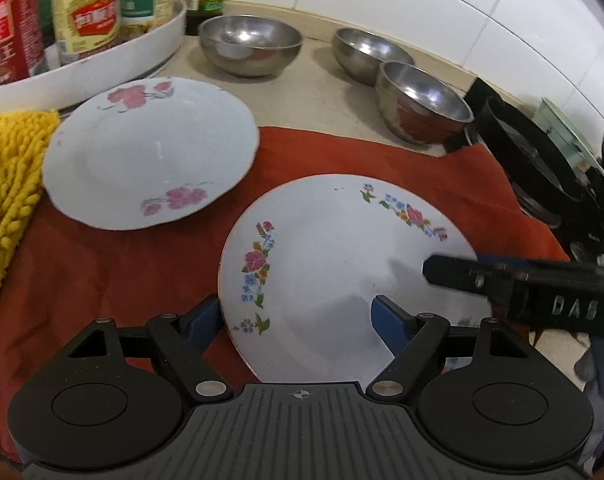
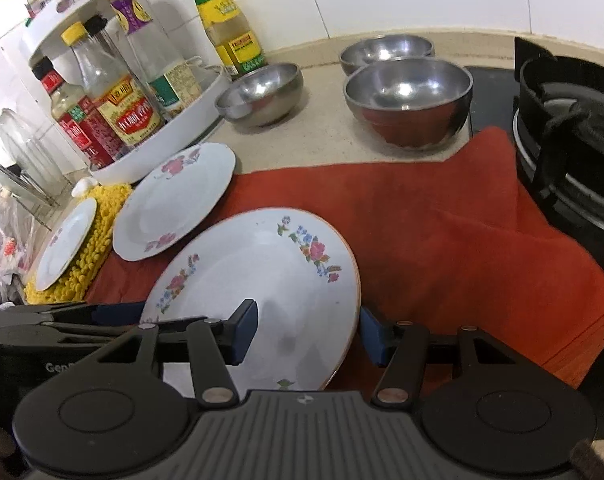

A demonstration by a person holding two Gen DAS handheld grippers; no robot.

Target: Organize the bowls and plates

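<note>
A: Start big. Where does everything sit against the red cloth (image 2: 442,232)?

B: The cloth covers the near part of the worktop (image 1: 318,92). The multicolour-flower plate (image 1: 342,272) lies on the cloth's near side; the pink-flower plate (image 1: 150,156) rests on its far left corner, and three steel bowls (image 2: 408,100) stand beyond its far edge.

A: And the fingers?

B: The left gripper (image 1: 298,324) straddles the near plate's left rim, one finger outside on the cloth, one over the plate. The right gripper (image 2: 308,332) straddles the right rim the same way. Both stand part-spread; I cannot tell whether the pads press the rim.

A: So how to lift well?

B: I'd judge: seat both rims deep between the pads, squeeze evenly, raise level, then set it squarely on the pink-flower plate. Glazed china slips, so no tilting.
</note>
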